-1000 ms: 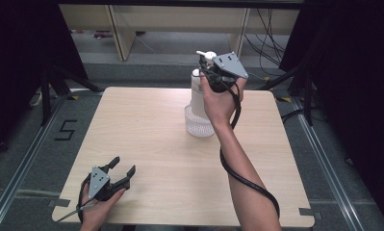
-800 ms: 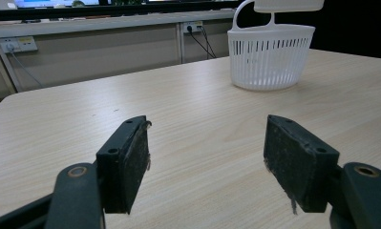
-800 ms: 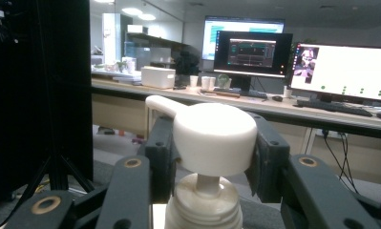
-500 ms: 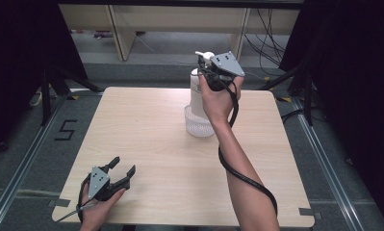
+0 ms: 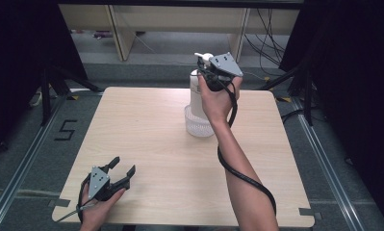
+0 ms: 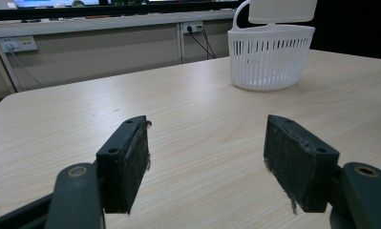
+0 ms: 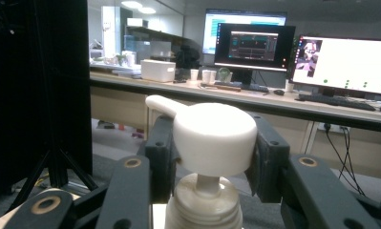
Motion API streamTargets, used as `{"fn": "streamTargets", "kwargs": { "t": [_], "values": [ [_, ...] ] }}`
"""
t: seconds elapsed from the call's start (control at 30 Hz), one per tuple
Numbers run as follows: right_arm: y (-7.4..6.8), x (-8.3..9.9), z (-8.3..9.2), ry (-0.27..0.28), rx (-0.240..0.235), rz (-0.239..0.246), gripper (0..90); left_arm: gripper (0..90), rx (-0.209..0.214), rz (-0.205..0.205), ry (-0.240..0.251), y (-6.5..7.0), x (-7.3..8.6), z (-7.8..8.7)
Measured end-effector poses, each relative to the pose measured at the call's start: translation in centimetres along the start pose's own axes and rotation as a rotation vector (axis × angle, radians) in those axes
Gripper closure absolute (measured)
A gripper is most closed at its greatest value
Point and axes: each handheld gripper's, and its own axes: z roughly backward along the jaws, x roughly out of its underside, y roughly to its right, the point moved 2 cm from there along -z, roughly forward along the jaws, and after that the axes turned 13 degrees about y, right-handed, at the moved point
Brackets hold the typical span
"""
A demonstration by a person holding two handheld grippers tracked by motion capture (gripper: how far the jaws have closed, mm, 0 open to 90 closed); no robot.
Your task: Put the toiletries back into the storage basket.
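there — right gripper jaws round pump head

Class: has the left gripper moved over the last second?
No. The left gripper sits at the same spot near the light wooden table's front left corner.

The tall white plastic pump bottle is cropped by the left gripper view's top edge; the person's right hand hides its body from above.

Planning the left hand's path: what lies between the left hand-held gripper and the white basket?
Nothing: bare wooden table runs from the open left hand-held gripper to the white basket, per the left gripper view.
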Motion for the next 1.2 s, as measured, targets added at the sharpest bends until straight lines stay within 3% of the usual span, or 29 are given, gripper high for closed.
{"fn": "streamTargets", "kwargs": {
  "t": [0.23,0.27,0.37,0.43,0.8,0.83,1.1,1.2],
  "values": [
    [0.1,0.3,-0.2,-0.008,-0.002,0.012,59.9,31.6,0.004,0.0,-0.002,0.0,0.0,0.0],
    [0.1,0.4,-0.2,-0.007,-0.002,0.014,59.9,31.6,0.0,-0.003,-0.021,0.0,-0.1,0.2],
    [0.1,0.5,-0.2,-0.012,0.0,0.007,59.8,31.6,0.007,0.0,-0.001,0.0,0.0,0.0],
    [0.2,0.7,-0.3,-0.013,-0.001,0.004,59.9,31.6,0.0,-0.004,-0.02,0.0,-0.1,0.2],
    [0.2,1.3,-0.5,-0.023,0.0,-0.004,59.8,31.6,0.001,-0.004,-0.019,0.0,-0.1,0.2],
    [0.2,1.4,-0.6,-0.024,-0.001,-0.004,59.9,31.6,0.008,-0.001,0.0,0.0,0.0,0.0],
    [0.3,2.2,-0.6,-0.037,-0.004,0.006,59.8,31.6,0.002,-0.005,-0.02,0.0,-0.1,0.2],
    [0.2,2.5,-0.6,-0.048,-0.006,-0.011,59.9,31.6,0.002,-0.005,-0.02,0.0,-0.1,0.2]
  ]
}}
